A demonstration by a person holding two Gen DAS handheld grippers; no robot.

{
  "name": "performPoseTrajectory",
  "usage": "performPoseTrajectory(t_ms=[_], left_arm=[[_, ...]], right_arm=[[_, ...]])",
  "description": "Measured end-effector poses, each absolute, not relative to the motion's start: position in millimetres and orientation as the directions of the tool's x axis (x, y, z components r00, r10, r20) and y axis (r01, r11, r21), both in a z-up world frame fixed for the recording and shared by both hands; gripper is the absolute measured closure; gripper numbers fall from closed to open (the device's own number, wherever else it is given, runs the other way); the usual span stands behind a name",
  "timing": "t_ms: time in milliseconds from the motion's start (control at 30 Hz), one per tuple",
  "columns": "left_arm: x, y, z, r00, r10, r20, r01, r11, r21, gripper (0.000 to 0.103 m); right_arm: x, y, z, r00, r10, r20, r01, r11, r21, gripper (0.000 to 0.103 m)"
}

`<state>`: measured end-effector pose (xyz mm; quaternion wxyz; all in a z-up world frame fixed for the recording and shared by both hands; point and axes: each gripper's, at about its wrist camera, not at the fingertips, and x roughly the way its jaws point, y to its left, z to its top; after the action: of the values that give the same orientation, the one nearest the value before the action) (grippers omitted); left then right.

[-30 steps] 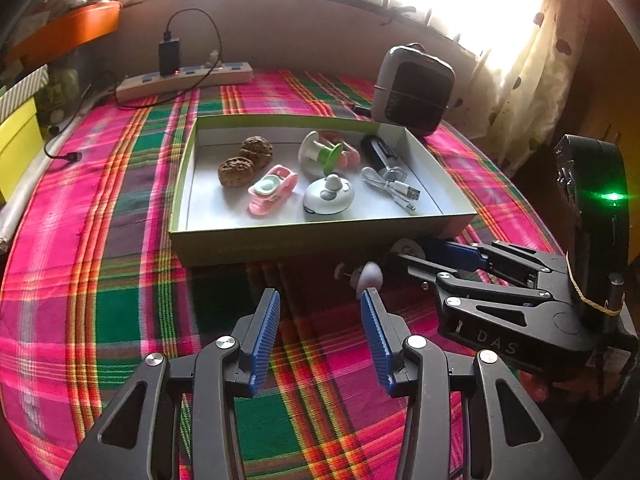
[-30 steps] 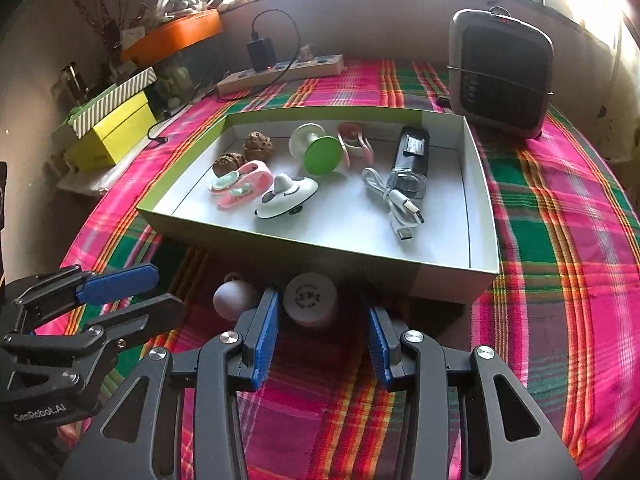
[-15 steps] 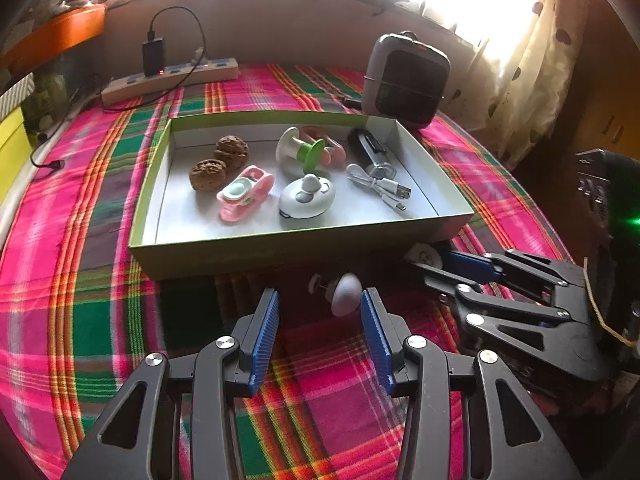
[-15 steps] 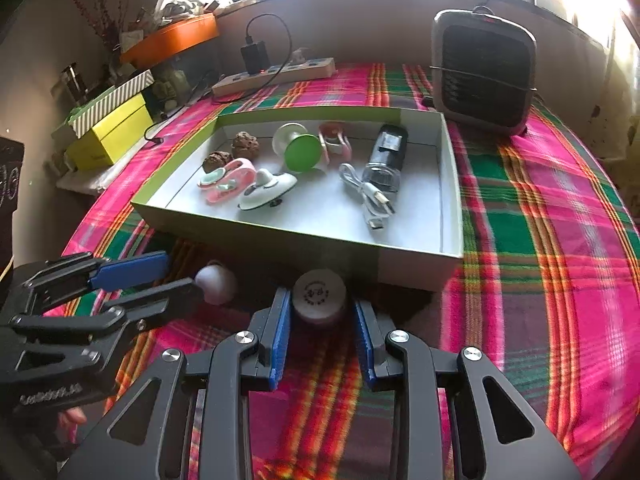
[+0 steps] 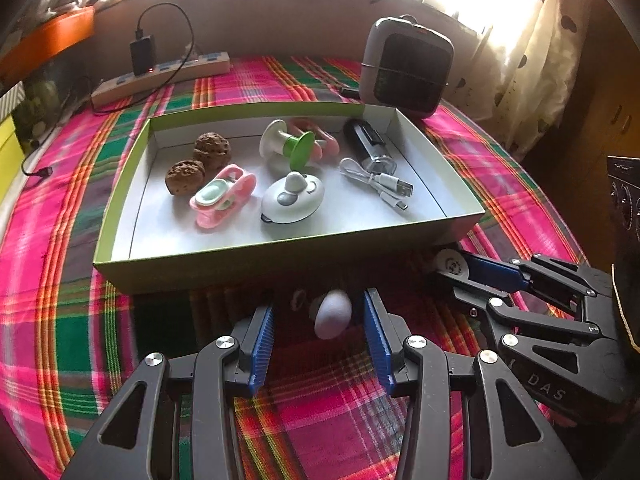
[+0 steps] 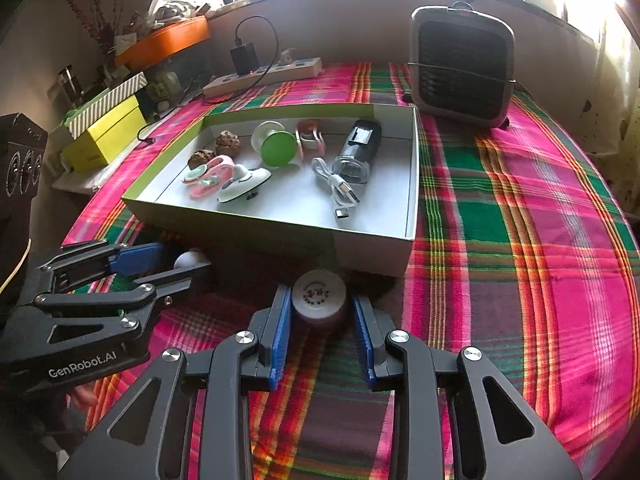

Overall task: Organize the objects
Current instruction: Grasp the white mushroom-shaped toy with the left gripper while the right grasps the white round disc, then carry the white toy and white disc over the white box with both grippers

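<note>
A shallow green-rimmed box (image 5: 280,258) (image 6: 372,246) sits on the plaid cloth and holds two brown cookies (image 5: 200,162), a pink clip, a white massager, a green spool, a black device and a white cable. In front of it lie a small white knob-shaped object (image 5: 332,314) (image 6: 189,258) and a round white jar (image 6: 319,296) (image 5: 450,266). My left gripper (image 5: 318,322) is open with the white object between its fingers. My right gripper (image 6: 320,312) has closed in around the jar, its pads at the jar's sides.
A grey mini heater (image 5: 406,66) (image 6: 460,66) stands behind the box at the right. A power strip with a black charger (image 5: 160,70) (image 6: 260,72) lies at the back left. Yellow and striped boxes (image 6: 108,126) sit beyond the left edge. Curtains hang at the right.
Both grippers moved forward toward the box. The white object now lies between the left fingers. The right jaws narrowed around the jar.
</note>
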<state>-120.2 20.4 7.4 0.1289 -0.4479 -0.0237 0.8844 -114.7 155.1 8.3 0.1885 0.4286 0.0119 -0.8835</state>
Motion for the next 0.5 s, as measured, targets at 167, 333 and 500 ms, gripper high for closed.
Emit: performPoseTrajectory(t_ms=[167, 333, 500], left_arm=[[-119.9, 23.2, 7.0, -0.574, 0.236, -0.784, -0.210, -0.968, -0.138, 0.062], [-119.5, 21.7, 6.8, -0.581, 0.243, -0.777, -0.211, -0.967, -0.145, 0.063], [-119.1, 22.2, 6.4, -0.588, 0.228, -0.776, -0.206, -0.970, -0.129, 0.069]], right_arm=[[-115.0, 156.4, 8.5, -0.559, -0.326, -0.762, 0.348, -0.927, 0.141, 0.073], [-115.5, 156.5, 8.7, -0.559, -0.328, -0.762, 0.349, -0.926, 0.143, 0.073], [-115.6, 156.3, 8.7, -0.558, -0.328, -0.762, 0.349, -0.926, 0.143, 0.073]])
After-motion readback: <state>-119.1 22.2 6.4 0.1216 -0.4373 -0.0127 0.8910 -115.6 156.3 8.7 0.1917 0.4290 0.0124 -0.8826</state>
